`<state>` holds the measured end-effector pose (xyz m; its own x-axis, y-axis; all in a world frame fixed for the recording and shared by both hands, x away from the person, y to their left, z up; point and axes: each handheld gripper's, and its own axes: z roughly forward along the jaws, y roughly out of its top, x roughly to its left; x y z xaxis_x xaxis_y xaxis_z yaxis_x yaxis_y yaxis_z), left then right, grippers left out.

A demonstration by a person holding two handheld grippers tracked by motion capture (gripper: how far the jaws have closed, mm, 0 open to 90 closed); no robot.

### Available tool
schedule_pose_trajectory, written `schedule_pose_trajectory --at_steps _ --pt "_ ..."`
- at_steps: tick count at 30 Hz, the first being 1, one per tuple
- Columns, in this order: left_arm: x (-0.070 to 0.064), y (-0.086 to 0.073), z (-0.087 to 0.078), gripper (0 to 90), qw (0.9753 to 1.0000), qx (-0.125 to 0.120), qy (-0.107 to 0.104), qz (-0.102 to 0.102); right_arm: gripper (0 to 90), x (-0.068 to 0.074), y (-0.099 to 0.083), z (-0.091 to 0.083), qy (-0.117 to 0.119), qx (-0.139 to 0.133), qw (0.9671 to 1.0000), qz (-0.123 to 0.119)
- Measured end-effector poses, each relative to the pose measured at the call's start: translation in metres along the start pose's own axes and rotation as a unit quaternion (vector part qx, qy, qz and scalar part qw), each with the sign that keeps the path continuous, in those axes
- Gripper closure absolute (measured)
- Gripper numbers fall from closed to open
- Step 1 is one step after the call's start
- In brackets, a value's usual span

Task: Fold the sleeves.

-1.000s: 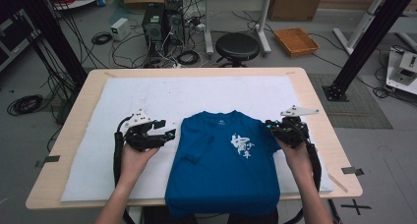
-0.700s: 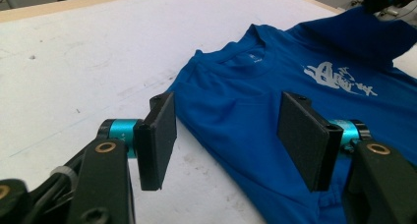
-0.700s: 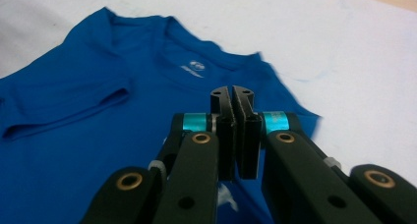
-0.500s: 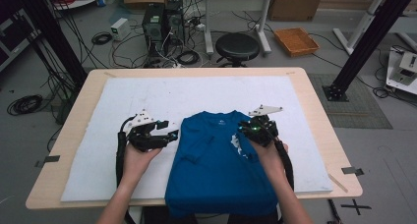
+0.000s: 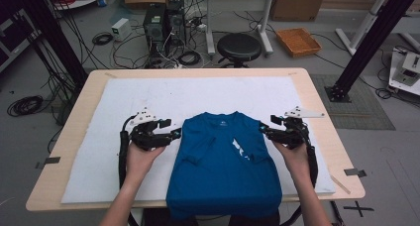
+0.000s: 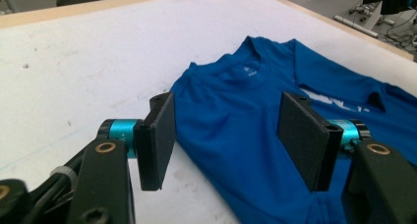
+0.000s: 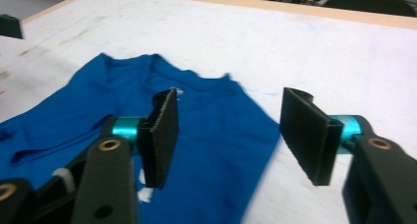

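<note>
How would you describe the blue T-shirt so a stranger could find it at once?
On the wooden table lies a white mat. At its near middle, between the left gripper and right gripper, lies the blue T-shirt: the only coloured item there, sleeves folded in, white print showing.

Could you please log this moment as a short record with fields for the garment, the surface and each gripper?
garment: blue T-shirt, lying flat, sleeves folded inward, collar away from the person, hem hanging over the near edge
surface: white mat on a wooden table
left gripper: jaws open, at the shirt's left shoulder edge, holding nothing
right gripper: jaws open, at the shirt's right shoulder edge, holding nothing
</note>
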<state>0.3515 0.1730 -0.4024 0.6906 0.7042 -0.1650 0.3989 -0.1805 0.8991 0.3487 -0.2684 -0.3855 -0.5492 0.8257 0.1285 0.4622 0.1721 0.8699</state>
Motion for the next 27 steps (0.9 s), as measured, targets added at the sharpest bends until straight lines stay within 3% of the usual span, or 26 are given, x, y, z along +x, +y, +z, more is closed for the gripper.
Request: schedule_pose_trajectory --at_steps 6,12,27 --pt "-0.004 0.008 0.007 39.7 0.9998 -0.003 0.019 0.012 30.6 -0.020 -0.003 -0.014 -0.006 -0.012 0.9998 0.011" --pt "-0.005 0.002 0.009 38.6 0.9993 0.008 0.025 0.027 27.7 -0.033 -0.004 -0.015 -0.007 -0.009 0.9995 0.029" --pt "-0.006 0.000 0.001 36.0 0.9992 -0.010 0.022 0.031 26.9 -0.038 -0.004 -0.016 -0.013 -0.010 0.9990 0.042"
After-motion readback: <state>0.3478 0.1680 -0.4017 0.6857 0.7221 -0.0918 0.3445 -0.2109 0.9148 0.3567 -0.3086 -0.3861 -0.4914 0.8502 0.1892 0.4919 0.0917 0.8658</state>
